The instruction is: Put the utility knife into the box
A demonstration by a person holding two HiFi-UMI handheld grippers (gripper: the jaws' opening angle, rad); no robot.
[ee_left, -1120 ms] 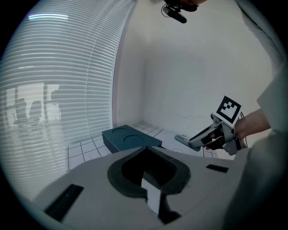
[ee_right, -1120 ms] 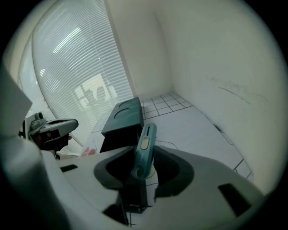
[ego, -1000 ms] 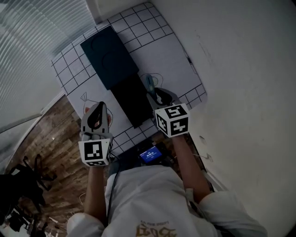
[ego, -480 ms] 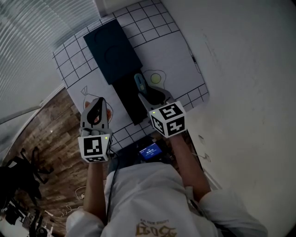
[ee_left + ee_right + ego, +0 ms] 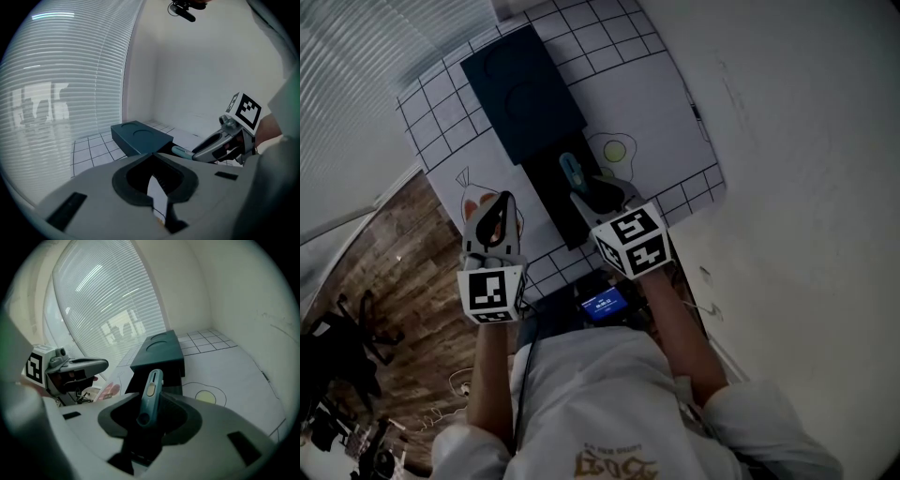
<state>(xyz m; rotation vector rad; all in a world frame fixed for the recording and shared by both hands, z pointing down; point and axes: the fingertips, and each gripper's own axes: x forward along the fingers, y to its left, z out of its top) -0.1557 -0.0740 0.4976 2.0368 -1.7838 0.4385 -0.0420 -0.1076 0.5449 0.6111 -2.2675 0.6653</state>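
Your right gripper (image 5: 587,190) is clamped on the teal utility knife (image 5: 572,170), which juts out past the jaw tips over the black near part of the box (image 5: 546,181), as the head view shows. The box's dark teal part lies further up the gridded mat (image 5: 661,98), with a fried-egg drawing (image 5: 617,150) just beside the knife. Your left gripper (image 5: 501,204) hangs over the mat's near left edge, well apart from the box.

From the left gripper view, your left gripper (image 5: 153,154) has its jaw tips together and nothing between them. Beyond them stand the box (image 5: 140,136) and, to its right, the right gripper (image 5: 220,143) with the utility knife (image 5: 180,151) poking from it.

From the right gripper view, your right gripper (image 5: 149,395) holds the utility knife (image 5: 152,380) at a middling width, gripped at its lower half, its slider facing the camera. The knife points at the box (image 5: 159,350); whether it touches the box cannot be told. The left gripper (image 5: 77,365) shows at the left.
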